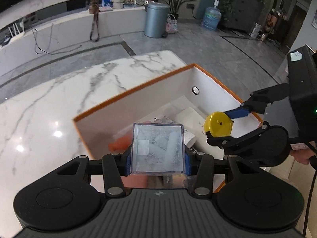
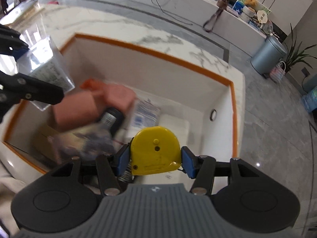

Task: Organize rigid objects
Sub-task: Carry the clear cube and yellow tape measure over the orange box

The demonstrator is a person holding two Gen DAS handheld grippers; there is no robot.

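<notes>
My left gripper (image 1: 157, 156) is shut on a clear square plastic case (image 1: 158, 150) and holds it above the near edge of a white box with an orange rim (image 1: 130, 91). My right gripper (image 2: 155, 159) is shut on a yellow tape measure (image 2: 155, 150) over the box's right side. In the left wrist view that tape measure (image 1: 218, 127) hangs over the box's right wall. The clear case (image 2: 49, 71) shows at the left in the right wrist view. Inside the box (image 2: 150, 49) lie a pink block with an orange cap (image 2: 95, 103), a dark cylinder (image 2: 112, 119), leaflets and a white box.
The box stands on a white marble table (image 1: 59, 99). Beyond it lie grey floor tiles, a grey bin (image 1: 156, 19), a water jug (image 1: 211, 17), plants and a long white counter (image 1: 69, 25) with cables and clutter.
</notes>
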